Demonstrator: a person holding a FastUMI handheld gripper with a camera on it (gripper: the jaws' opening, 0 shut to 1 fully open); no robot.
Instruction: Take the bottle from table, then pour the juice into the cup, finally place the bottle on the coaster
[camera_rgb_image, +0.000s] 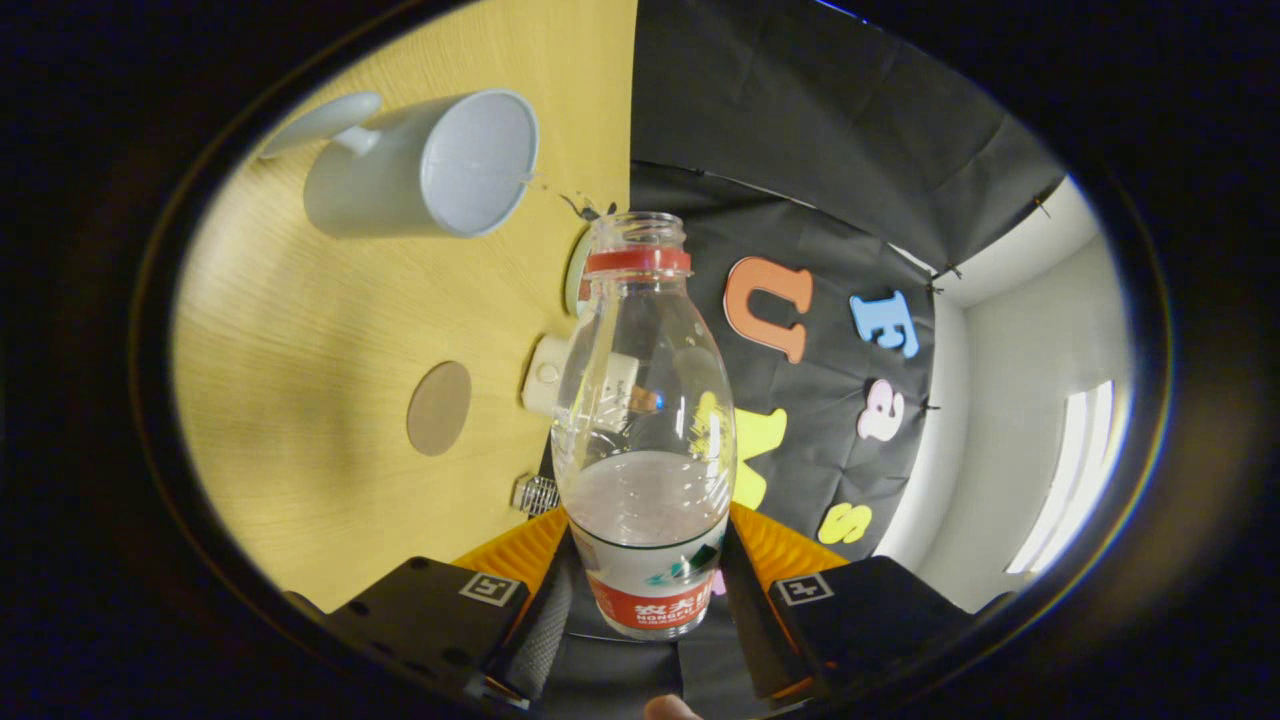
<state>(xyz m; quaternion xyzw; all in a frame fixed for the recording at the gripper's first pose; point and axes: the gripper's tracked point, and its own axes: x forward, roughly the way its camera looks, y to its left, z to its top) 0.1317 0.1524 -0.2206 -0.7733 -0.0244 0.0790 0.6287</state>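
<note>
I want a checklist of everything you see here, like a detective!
Surface: wooden table, seen tilted.
Job's things: open bottle with a little liquid, held between the fingers; grey cup beyond; round coaster bare.
Clutter: small white object and a round object at the table edge, behind the bottle.
Grippers: gripper shut on the bottle.
Cables: nothing seen.
Surroundings: black cloth wall, white room wall.

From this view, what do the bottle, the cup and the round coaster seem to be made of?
The bottle, held between the gripper fingers, looks like clear thin plastic: you see through it to the liquid.
The cup looks like matte plastic or glazed ceramic, pale grey with an even surface; I cannot tell which.
The coaster looks like cork or card: flat, dull brown.
</note>
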